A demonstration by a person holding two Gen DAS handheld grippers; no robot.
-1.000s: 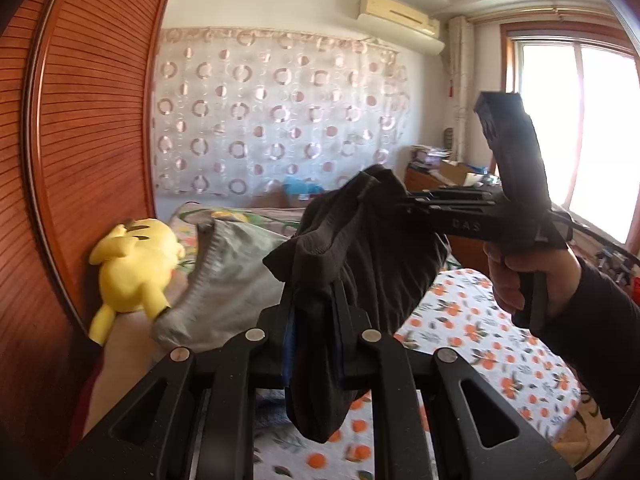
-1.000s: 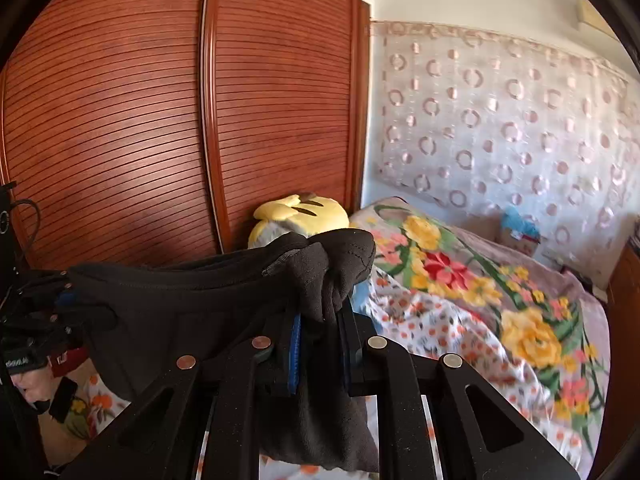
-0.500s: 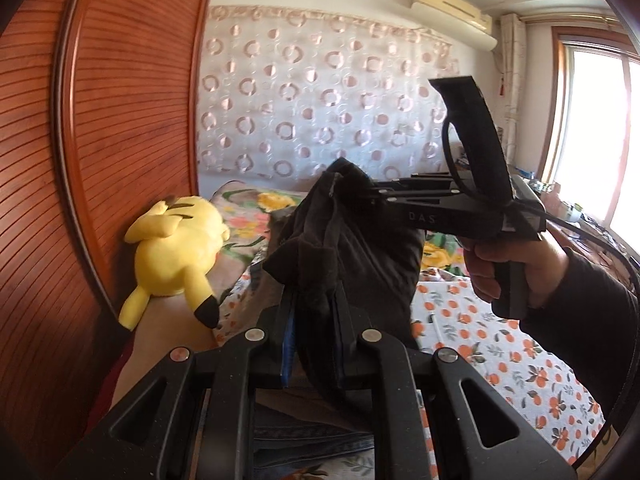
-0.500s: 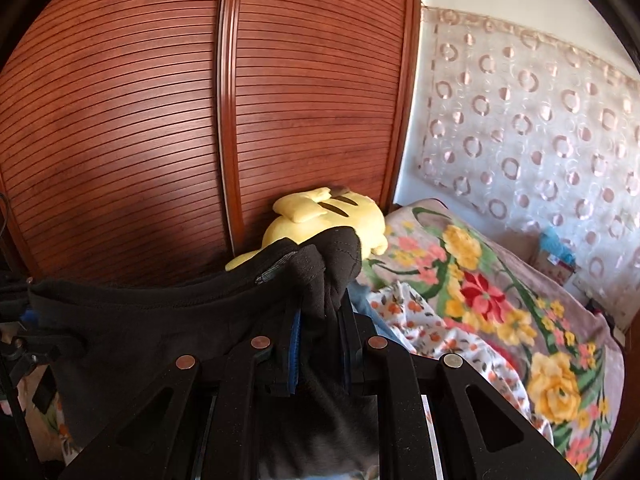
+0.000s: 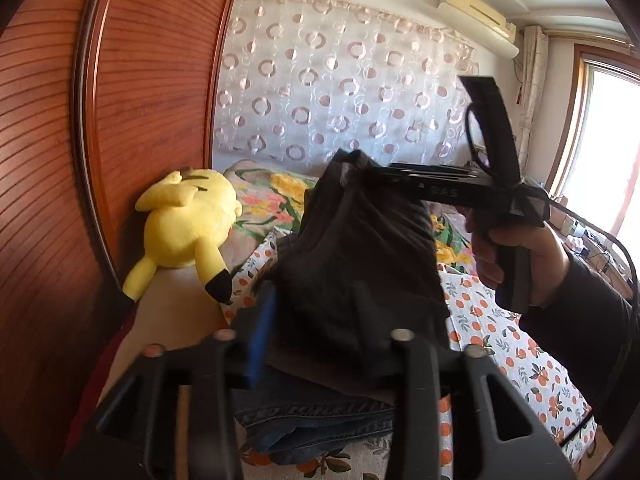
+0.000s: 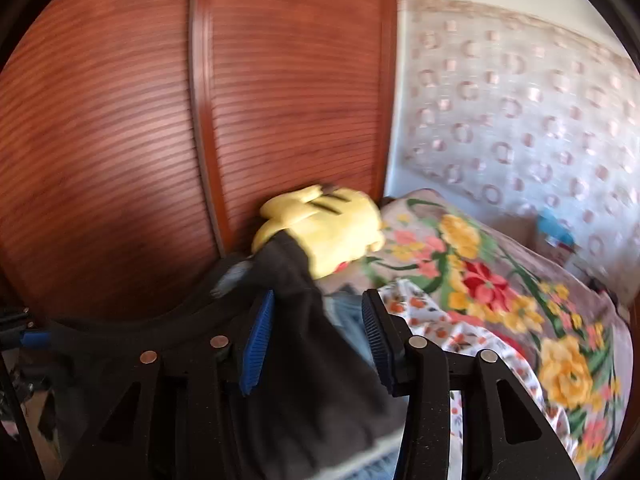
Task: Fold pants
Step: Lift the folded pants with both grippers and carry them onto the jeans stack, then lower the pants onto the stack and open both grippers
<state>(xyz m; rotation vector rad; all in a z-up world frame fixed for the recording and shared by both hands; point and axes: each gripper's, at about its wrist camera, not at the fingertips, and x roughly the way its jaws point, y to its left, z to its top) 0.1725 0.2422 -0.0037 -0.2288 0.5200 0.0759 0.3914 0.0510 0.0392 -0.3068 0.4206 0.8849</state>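
black pants point(image 5: 356, 272) bunched, sagging onto denim stack point(image 5: 316, 420) on bed point(image 5: 520, 344) by yellow plush point(image 5: 188, 224) | change: clamped a moment ago, now let go; likely setting folded pair down | left hand-held gripper point(image 5: 320, 336) opening, cloth between pads, unpinched | right hand-held gripper point(image 6: 316, 340) opening, cloth draped against left pad

"das" on right gripper point(image 5: 362, 174)
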